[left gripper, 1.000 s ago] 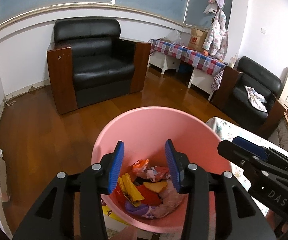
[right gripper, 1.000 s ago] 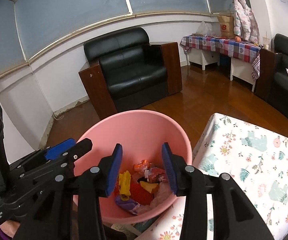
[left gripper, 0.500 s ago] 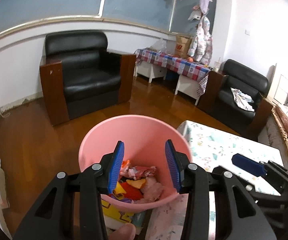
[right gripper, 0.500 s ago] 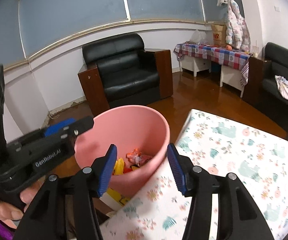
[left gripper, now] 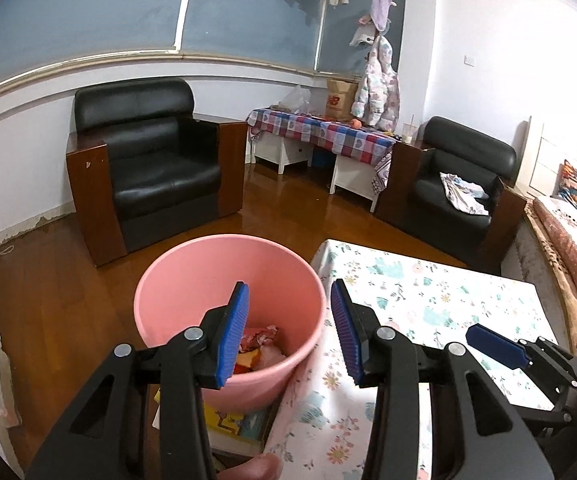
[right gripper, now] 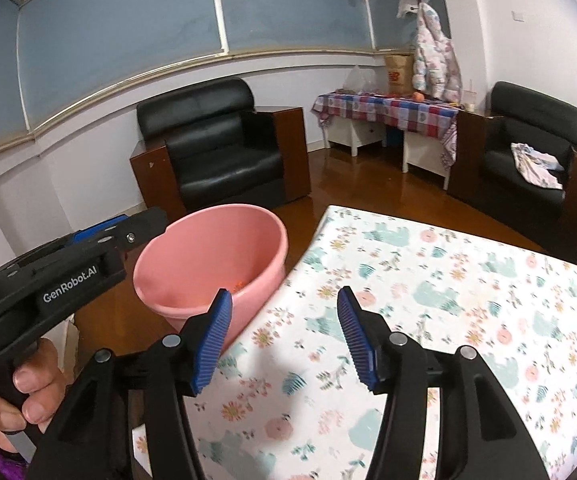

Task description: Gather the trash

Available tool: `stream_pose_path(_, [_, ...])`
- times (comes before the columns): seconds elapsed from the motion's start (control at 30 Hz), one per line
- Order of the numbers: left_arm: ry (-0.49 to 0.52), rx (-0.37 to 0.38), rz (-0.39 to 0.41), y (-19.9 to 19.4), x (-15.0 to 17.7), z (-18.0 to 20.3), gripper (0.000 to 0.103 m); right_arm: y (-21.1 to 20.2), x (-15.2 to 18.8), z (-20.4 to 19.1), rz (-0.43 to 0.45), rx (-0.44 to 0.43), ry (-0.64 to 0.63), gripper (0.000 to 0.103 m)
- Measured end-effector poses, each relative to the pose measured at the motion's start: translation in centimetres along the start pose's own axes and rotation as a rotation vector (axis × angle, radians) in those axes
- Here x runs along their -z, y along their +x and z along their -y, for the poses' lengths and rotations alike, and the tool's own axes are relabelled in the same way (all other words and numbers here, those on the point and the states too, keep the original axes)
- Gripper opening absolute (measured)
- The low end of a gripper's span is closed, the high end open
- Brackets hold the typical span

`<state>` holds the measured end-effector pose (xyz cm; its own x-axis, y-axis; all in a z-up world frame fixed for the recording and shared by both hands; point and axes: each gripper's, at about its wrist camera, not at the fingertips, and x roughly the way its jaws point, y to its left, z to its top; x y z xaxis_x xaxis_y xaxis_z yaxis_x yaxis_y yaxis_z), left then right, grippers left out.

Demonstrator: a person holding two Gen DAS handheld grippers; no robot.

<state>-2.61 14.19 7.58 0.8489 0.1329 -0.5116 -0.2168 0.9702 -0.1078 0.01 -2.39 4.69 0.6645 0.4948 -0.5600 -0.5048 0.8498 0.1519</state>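
The low table under a white cloth printed with flowers and bears (right gripper: 468,300) fills the near right of the scene and shows no loose litter on the part in view. Just beside its left edge stands the round pink plastic bin (left gripper: 208,276), with crumpled red, yellow and pink wrappers (left gripper: 258,344) lying at its bottom. Judging from that, the drop into the bin looks done and the step in hand is a search for more trash. The next move calls for sweeping both cameras over the table and the wooden floor (left gripper: 48,300) until a piece shows, then lining an empty gripper up over it.

The left gripper (left gripper: 288,336) points downward over the near rim of the bin, its blue ribbed pads spread apart with nothing between them. A fingertip of the hand holding it shows at the bottom edge.

The right gripper (right gripper: 284,340) tilts down over the near left part of the cloth, to the right of the bin. Its jaws are opening, and only bare cloth shows between them.
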Motion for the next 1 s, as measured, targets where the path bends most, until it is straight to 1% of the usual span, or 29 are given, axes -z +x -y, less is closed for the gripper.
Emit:
stream_pose_path(0.23, [0.04, 0.011, 0.004, -1.1, 0.7, 2.3, 0.043, -3.0, 0.8, 1.7, 0.025, 0.027, 0.046, 0.054])
stream_pose_path(0.5, [0.065, 0.02, 0.008, -2.1, 1.2, 4.2, 0.043, -5.3, 1.2, 2.3, 0.04, 0.047, 0.07, 0.054])
stream_pose_path(0.67, [0.073, 0.021, 0.013, -2.6, 1.5, 4.7, 0.043, -6.2, 1.4, 2.3, 0.048, 0.051, 0.075, 0.054])
stream_pose_path(1.0, [0.094, 0.024, 0.019, -3.3, 2.0, 5.2, 0.043, -6.7, 1.3, 2.3, 0.055, 0.052, 0.077, 0.054])
